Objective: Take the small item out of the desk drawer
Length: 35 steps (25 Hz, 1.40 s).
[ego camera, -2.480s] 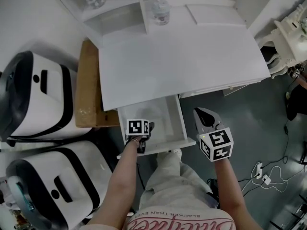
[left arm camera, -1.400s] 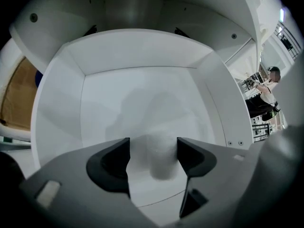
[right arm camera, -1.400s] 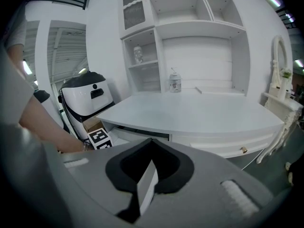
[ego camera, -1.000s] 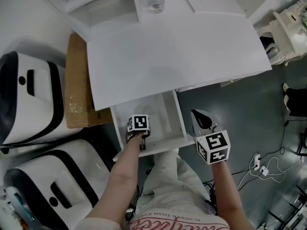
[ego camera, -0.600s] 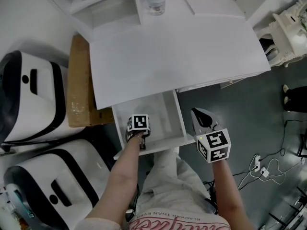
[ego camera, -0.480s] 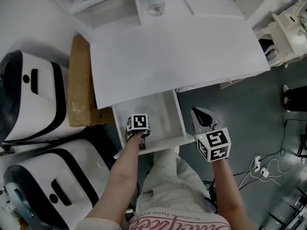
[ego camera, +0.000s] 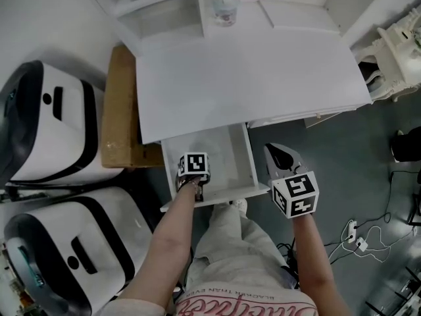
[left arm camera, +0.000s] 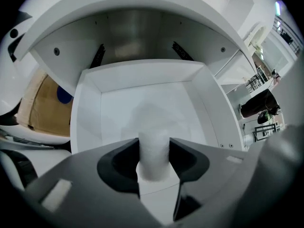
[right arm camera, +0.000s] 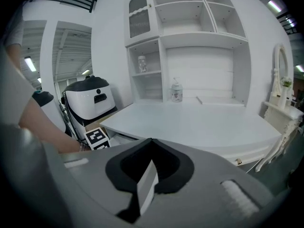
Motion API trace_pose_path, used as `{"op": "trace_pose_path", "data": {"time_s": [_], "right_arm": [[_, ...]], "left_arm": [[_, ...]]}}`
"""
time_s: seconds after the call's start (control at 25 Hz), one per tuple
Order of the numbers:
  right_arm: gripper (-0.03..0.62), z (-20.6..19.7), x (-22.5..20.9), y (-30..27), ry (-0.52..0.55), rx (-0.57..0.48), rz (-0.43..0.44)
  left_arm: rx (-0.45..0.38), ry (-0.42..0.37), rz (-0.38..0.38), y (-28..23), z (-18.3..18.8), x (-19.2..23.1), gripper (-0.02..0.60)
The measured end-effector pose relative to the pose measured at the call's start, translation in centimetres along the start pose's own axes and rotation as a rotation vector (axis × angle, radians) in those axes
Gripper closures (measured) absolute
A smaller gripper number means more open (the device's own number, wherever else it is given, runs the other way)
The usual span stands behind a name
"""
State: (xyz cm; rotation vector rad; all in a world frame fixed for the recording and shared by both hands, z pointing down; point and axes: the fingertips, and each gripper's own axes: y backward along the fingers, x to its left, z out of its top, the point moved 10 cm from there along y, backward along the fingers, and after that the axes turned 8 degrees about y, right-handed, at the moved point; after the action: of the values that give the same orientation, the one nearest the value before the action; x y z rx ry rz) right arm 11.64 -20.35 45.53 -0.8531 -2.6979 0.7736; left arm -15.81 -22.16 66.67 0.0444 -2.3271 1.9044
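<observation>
Well, the small item [left arm camera: 153,151] is a short white roll with a fuzzy look, and it stands upright. The left gripper [ego camera: 195,171] has its fingers clamped on both sides of it, at the front of the open drawer [ego camera: 248,155] in the middle of the head view. I cannot tell if the item touches the drawer floor. Behind it the drawer shows plain white walls and a white floor.

The right gripper [ego camera: 279,158] hangs just right of the drawer with its fingers together. At the top of the frame, a clear bottle [ego camera: 223,12] stands at the back of the desk [ego camera: 250,78].

Each gripper's cube has black and white squares. At the bottom edge, red writing on the person's shirt [ego camera: 243,305] is upside down and too small to read.
</observation>
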Motion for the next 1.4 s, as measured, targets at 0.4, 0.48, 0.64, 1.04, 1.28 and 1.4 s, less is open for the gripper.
{"op": "trace_pose_path", "data": {"time_s": [0.4, 0.48, 0.64, 1.04, 1.28, 1.4], "right_arm": [[0.592, 1.7, 0.1, 1.0, 0.016, -0.037, 0.012], [0.592, 2.0, 0.1, 1.3, 0.021, -0.045, 0.012], [0.592, 2.5, -0.1, 2.2, 0.031, -0.062, 0.014], [0.592, 3.8, 0.1, 3.0, 0.028, -0.106, 0.003], [0.592, 5.7, 1.1, 3.3, 0.080, -0.148, 0.022], [0.592, 6.3, 1.2, 3.6, 0.091, -0.167, 0.027]], "left_arm": [[-0.072, 0.034, -0.002, 3.3, 0.3, 0.3, 0.390], [-0.085, 0.036, 0.000, 3.9, 0.5, 0.2, 0.390], [-0.107, 0.045, -0.008, 4.9, 0.7, 0.1, 0.390], [-0.171, 0.077, -0.061, 7.9, 0.5, -0.4, 0.390], [-0.238, 0.064, -0.078, 10.4, 0.9, -0.3, 0.390], [-0.276, 0.084, -0.093, 11.7, 1.2, 0.0, 0.390]]}}
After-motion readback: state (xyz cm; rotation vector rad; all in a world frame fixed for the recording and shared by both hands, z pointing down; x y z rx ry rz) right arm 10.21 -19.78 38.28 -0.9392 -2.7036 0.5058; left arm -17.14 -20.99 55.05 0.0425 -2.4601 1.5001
